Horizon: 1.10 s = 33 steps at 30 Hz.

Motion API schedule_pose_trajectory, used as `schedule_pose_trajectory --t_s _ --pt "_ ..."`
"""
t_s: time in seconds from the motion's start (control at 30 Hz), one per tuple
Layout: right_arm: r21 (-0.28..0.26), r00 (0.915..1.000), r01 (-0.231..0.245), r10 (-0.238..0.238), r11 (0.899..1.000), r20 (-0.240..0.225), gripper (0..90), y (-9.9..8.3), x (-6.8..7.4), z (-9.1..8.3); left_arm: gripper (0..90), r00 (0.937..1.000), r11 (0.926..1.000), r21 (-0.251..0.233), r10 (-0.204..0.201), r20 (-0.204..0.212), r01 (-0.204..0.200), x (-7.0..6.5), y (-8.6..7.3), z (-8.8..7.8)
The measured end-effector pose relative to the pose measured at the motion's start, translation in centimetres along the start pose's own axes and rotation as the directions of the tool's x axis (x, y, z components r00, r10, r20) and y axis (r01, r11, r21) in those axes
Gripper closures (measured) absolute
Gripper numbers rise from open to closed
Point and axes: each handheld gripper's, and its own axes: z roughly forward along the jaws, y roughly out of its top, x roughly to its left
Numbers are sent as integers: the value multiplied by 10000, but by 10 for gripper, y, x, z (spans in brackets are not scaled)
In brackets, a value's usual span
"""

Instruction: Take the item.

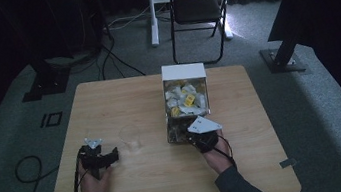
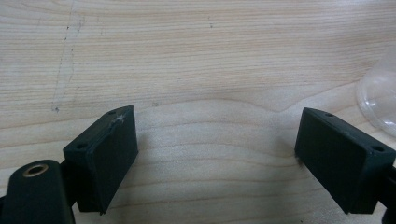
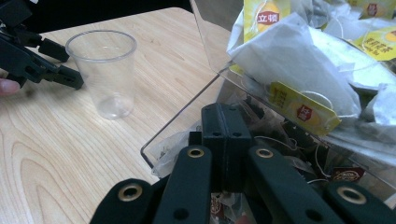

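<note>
Nearest us, in the high view, we hold the left gripper [image 1: 100, 158] at about seven o'clock on the wooden table [image 1: 136, 191] and the right gripper [image 1: 203, 133] at about five o'clock. The left one's jaws stand wide apart with bare wood between them; the right one's jaws are pressed flat together, and we cannot tell whether anything thin is caught between them.

The right gripper's tip sits at the near end of the clear box [image 1: 186, 105], over brown-tagged tea bags [image 3: 345, 175] whose print is too small to read. Higher in the heap lie white tea bags [image 3: 299, 60] with yellow tags — one yellow tag [image 3: 302, 108] carries a red logo patch, and another at twelve o'clock reads "立顿" [image 3: 270, 17]. The tags at the right gripper view's upper right are cut off.

The clear plastic cup [image 1: 131, 137] stands upright and empty between the grippers, just at the left gripper's one o'clock. The table is open wood from nine to eleven o'clock, and along the near edge.

Beyond the box — a folding chair [image 1: 198, 9] on the carpet; the rest of the room is too dark to make out.
</note>
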Motion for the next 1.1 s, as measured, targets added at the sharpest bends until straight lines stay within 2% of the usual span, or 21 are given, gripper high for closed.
schedule_pose_trajectory --t_s 0.63,1.1 --pt "-31 9997 245 -245 9997 -82 900 7 6 -4 136 10000 10000 -4 -3 -2 3 0 0 0" --pt "-165 9995 253 -255 9995 -164 900 15 10 -8 136 10000 10000 6 4 18 -4 0 0 0"
